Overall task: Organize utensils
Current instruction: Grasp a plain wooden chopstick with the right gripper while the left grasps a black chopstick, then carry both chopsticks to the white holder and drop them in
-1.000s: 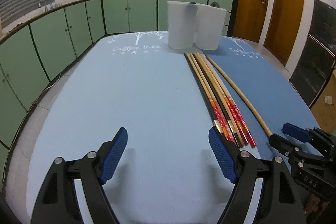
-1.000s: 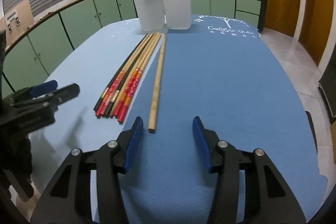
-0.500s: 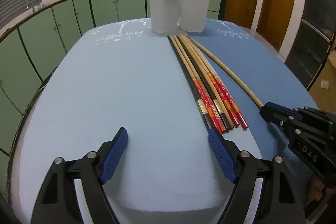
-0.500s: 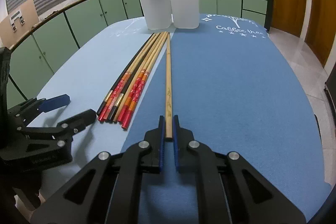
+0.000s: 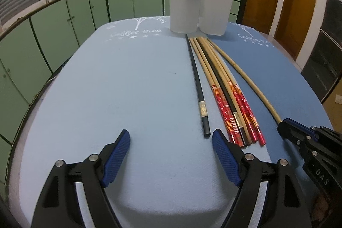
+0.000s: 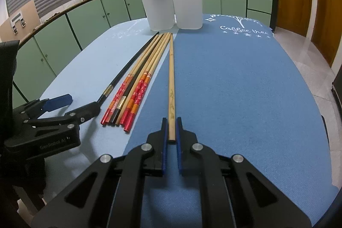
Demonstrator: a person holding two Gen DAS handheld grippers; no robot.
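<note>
- Right gripper (image 6: 171,131) clenched on the near end of the plain bamboo chopstick (image 6: 171,78), which lies on the blue mat (image 6: 235,89) pointing to 12 o'clock at two white cups (image 6: 173,5).
- Left gripper (image 5: 171,155) spread wide over the table, holding nothing.
- Bundle of red-handled chopsticks (image 5: 230,99) at its 1 o'clock, black chopstick (image 5: 197,82) just beside.

Right gripper (image 6: 171,129) clamped on the plain bamboo chopstick (image 6: 171,78)

The stick runs far toward two white containers (image 6: 171,5); left lie the bundled chopsticks (image 6: 136,82), and the left gripper (image 6: 70,104) gapes near their ends.
</note>
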